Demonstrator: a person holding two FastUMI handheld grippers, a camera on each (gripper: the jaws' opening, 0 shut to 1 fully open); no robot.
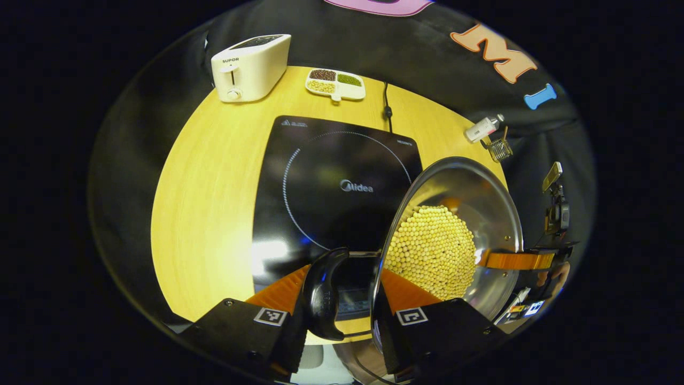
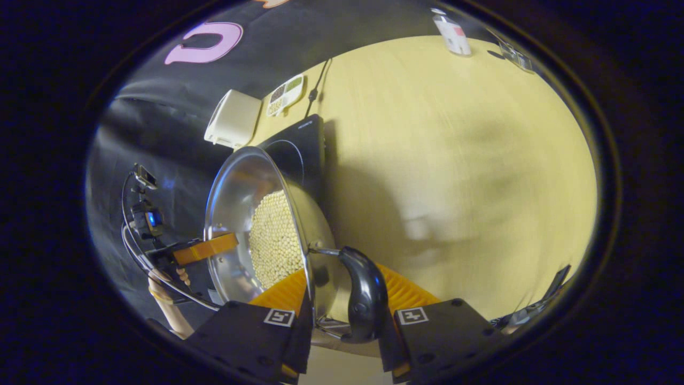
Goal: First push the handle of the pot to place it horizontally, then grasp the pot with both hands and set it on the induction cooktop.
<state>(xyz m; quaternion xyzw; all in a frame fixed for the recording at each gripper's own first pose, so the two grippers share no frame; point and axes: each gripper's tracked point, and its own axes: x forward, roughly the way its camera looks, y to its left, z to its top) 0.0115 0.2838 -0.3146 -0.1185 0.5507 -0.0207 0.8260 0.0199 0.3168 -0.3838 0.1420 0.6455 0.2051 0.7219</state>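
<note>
Two claws, one pot: the left claw (image 1: 342, 315) brackets a black side handle (image 1: 323, 294) and the rim at lower centre of the left gripper view, and the right claw (image 2: 344, 315) does likewise with the opposite handle (image 2: 366, 294) at lower centre of the right gripper view. Each claw looks clamped across handle and rim together, fingers close on either side. Item: steel pot (image 1: 465, 224), part-filled with pale yellow beans (image 1: 433, 251), carried at the lower right of the left gripper view, apparently raised above the desk (image 1: 214, 176) and just beside the right edge of the induction cooktop (image 1: 331, 182). Item: cooktop, black, ring marked at centre, middle of the frame. Other stock along the upper edge: white toaster (image 1: 251, 67), divided dish of grains (image 1: 335, 84), small bottle (image 1: 483, 128). Handling note, as judgement: the carry is under way and the set-down remains. Move both claws together at one height so the beans stay put, bring the base over the marked ring, lower flat, and release only once the pot rests fully on the glass.
</note>
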